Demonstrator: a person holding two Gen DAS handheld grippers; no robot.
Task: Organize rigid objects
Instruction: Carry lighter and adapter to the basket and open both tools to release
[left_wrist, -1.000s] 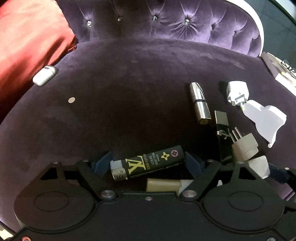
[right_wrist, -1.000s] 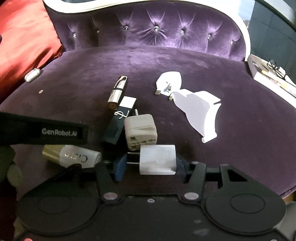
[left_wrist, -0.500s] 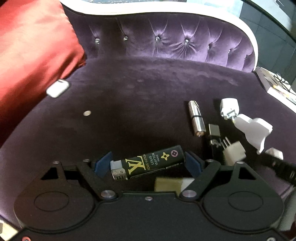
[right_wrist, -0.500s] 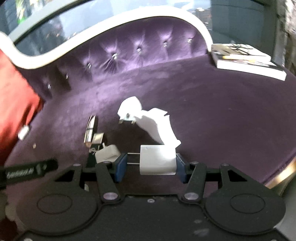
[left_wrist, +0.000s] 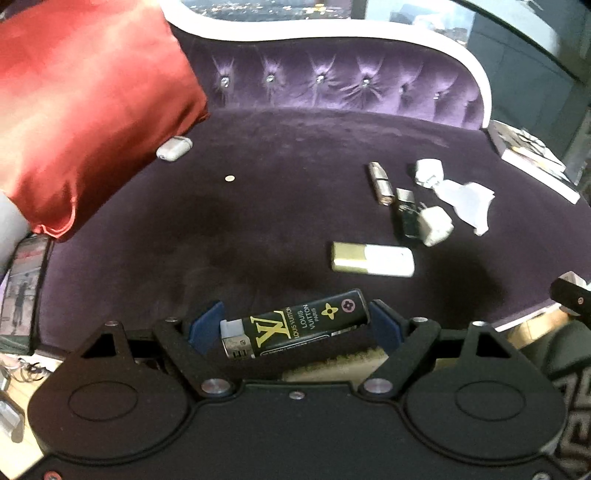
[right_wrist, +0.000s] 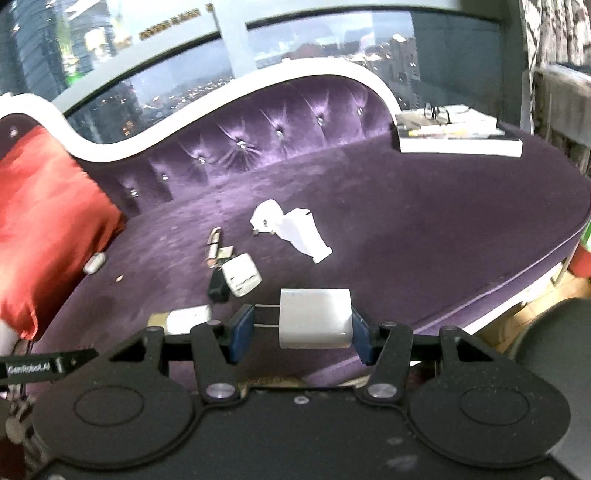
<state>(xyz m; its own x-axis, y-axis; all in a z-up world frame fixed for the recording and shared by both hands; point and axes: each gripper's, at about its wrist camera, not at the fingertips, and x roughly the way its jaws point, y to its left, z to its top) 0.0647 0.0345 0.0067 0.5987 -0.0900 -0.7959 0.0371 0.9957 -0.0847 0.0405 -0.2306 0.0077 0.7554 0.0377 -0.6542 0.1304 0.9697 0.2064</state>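
Two claws raised above a purple velvet sofa seat (left_wrist: 258, 229), each clenched on one small rigid item, apparently lifted clear for sorting elsewhere. Left claw (left_wrist: 295, 325) grasping a black lighter (left_wrist: 295, 323) lengthwise, one pad on the metal head and the other on the base, a hold that keeps the long body level between the blue pads. Right claw (right_wrist: 299, 325) grasping a white charger (right_wrist: 314, 318) across its width, one pad bearing on the two prong tips and the other on the flat back, so the block cannot swing.

Left on the seat, counted from both views: one gold-and-white case (left_wrist: 372, 260) lying alone, nearest the claws; one silver tube (left_wrist: 380, 183); one black flat case (left_wrist: 406, 214) touching one white square adapter (left_wrist: 436, 225); one white plug (left_wrist: 427, 171) just beside one white flared piece (left_wrist: 469, 206). Well apart, toward the red cushion (left_wrist: 85, 103): one white earbud case (left_wrist: 173, 148) and one coin (left_wrist: 229, 178). One stack of books (right_wrist: 458, 136) at the far end of the seat. In all, two items in hand, eight small items on the velvet, most in a loose cluster, probably awaiting the same treatment.
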